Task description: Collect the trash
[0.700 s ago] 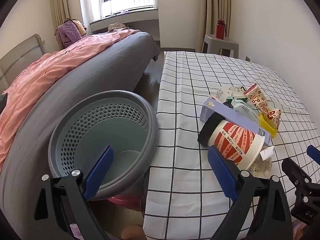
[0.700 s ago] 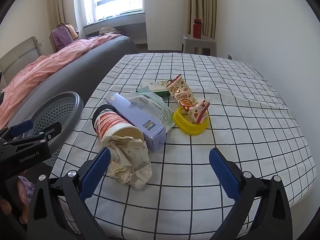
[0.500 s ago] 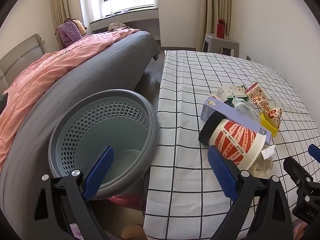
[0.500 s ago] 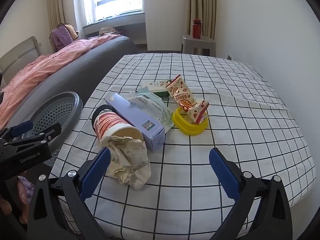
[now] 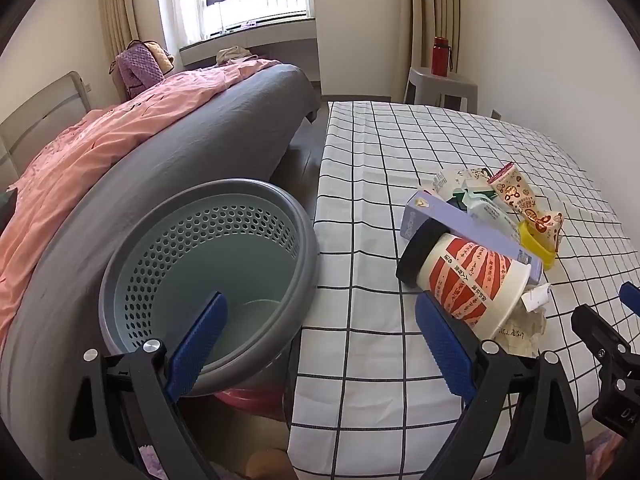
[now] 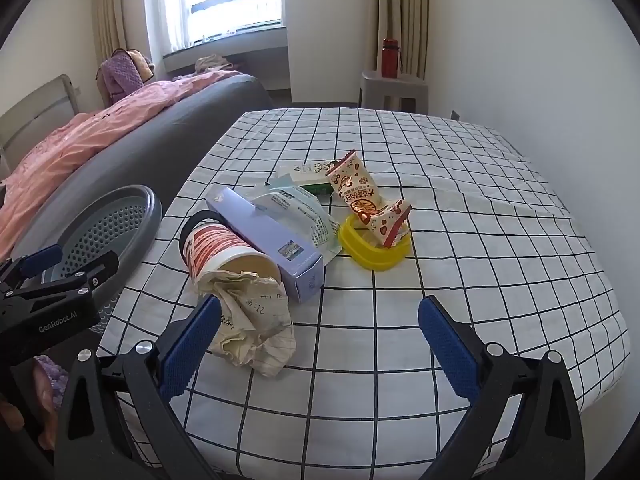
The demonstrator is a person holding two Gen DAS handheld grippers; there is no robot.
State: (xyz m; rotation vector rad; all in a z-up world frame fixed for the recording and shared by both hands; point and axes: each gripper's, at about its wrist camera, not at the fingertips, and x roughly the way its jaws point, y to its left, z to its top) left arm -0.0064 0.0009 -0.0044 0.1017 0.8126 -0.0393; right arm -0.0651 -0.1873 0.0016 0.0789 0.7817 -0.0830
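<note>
Both sets of fingers stand wide and empty: left gripper [image 5: 318, 330] over the gap between grey basket [image 5: 208, 276] and bench [image 6: 460, 208], right gripper [image 6: 316, 332] low before the trash pile. I judge nothing collected yet; approach step. Next I need the right fingers around the crumpled paper [image 6: 250, 320], nearest, spilling from the tipped red-striped cup [image 6: 224, 250] beside a lilac box [image 6: 266, 238].

We are holding our left claw [image 5: 320, 336] wide open, hanging over the grey perforated plastic basket [image 5: 208, 256] and the checked-cloth surface [image 5: 360, 208], where a red-and-white paper cup [image 5: 468, 276] is lying.
</note>
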